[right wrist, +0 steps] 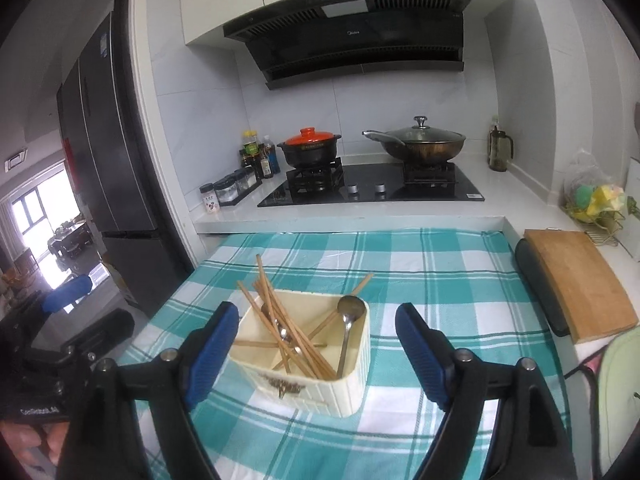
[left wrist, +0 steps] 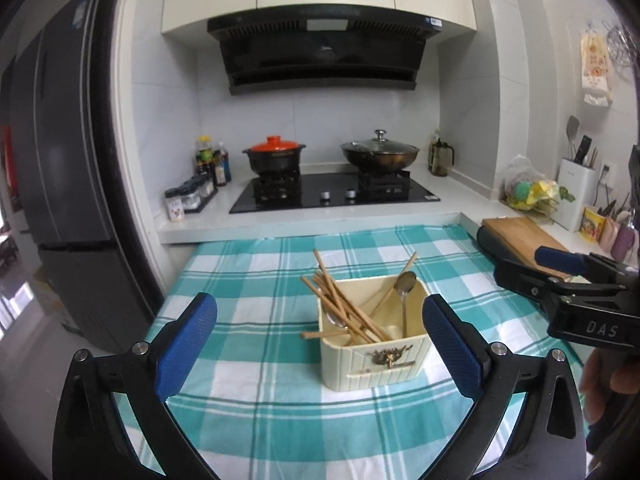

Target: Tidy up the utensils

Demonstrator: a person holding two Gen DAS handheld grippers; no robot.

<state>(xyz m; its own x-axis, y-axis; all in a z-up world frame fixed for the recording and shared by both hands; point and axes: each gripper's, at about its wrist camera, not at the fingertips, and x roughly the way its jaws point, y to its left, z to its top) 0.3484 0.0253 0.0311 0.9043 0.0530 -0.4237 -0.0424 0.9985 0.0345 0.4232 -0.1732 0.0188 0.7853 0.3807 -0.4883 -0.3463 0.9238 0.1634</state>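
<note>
Where ribbed, cream box (left wrist: 374,354); wooden chopsticks (left wrist: 344,304).

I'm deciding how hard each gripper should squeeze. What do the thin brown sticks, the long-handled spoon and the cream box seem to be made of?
The thin brown chopsticks look like matte wood or bamboo, with no shine. The long-handled spoon looks like metal, grey and glossy. The cream ribbed box is probably plastic or glazed ceramic, with smooth moulded ridges; the look leaves that open.

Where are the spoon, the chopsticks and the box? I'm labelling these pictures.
spoon (left wrist: 405,282), left wrist view, on its bowl.
chopsticks (right wrist: 267,297), right wrist view, on the shafts.
box (left wrist: 384,364), left wrist view, on its front wall.
</note>
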